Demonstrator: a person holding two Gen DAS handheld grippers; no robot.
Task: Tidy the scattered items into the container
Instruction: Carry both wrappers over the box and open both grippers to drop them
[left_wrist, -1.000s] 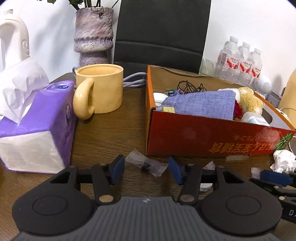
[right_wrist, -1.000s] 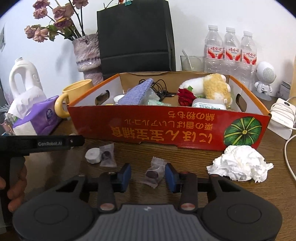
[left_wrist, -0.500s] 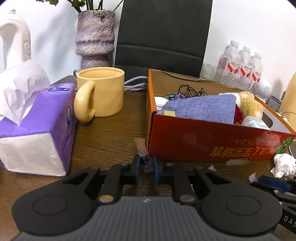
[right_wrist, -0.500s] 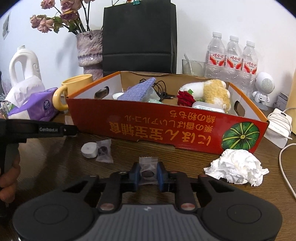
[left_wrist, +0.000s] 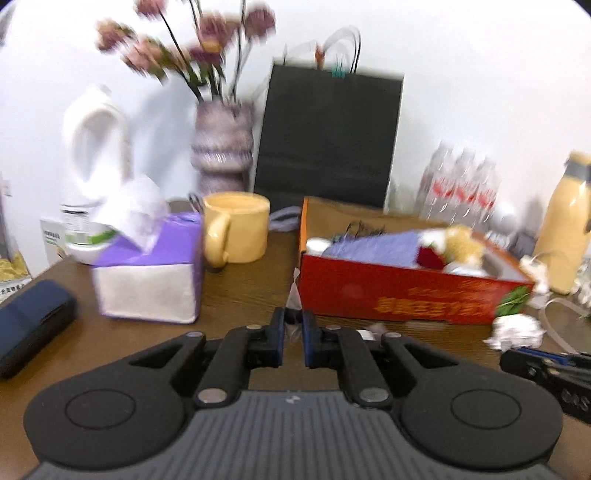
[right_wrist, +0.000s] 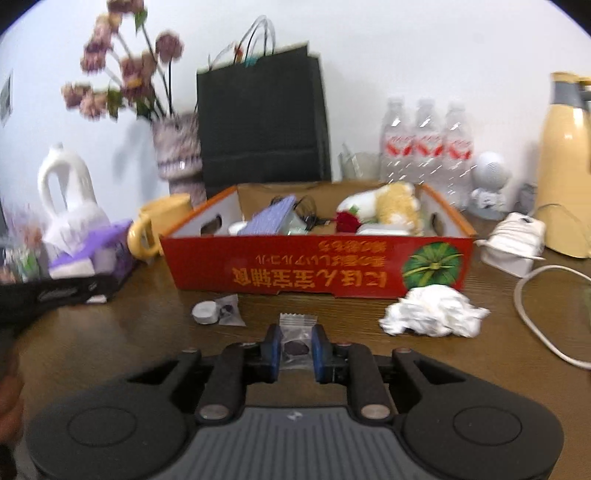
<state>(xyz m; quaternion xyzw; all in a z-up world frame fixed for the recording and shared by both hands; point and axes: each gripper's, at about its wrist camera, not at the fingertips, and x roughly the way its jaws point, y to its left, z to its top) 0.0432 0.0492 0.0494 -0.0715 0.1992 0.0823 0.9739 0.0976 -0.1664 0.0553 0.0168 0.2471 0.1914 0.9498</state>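
Both grippers went from spread to pinching a wrapped candy each and lifted off the surface.
Left gripper (left_wrist: 293, 329) fingers clamped one candy wrapper (left_wrist: 294, 295), right gripper (right_wrist: 296, 347) fingers another candy (right_wrist: 295, 334), both short of the red box (right_wrist: 317, 266); light, crinkly, slippery stuff, best held mid-packet.

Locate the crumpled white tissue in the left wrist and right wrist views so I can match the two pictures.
Left wrist view: the crumpled white tissue lies at the right edge, on the table off the red box's near right corner.
Right wrist view: the tissue lies right of centre, just in front of the box's pumpkin picture.
Shared landmark: the red box.
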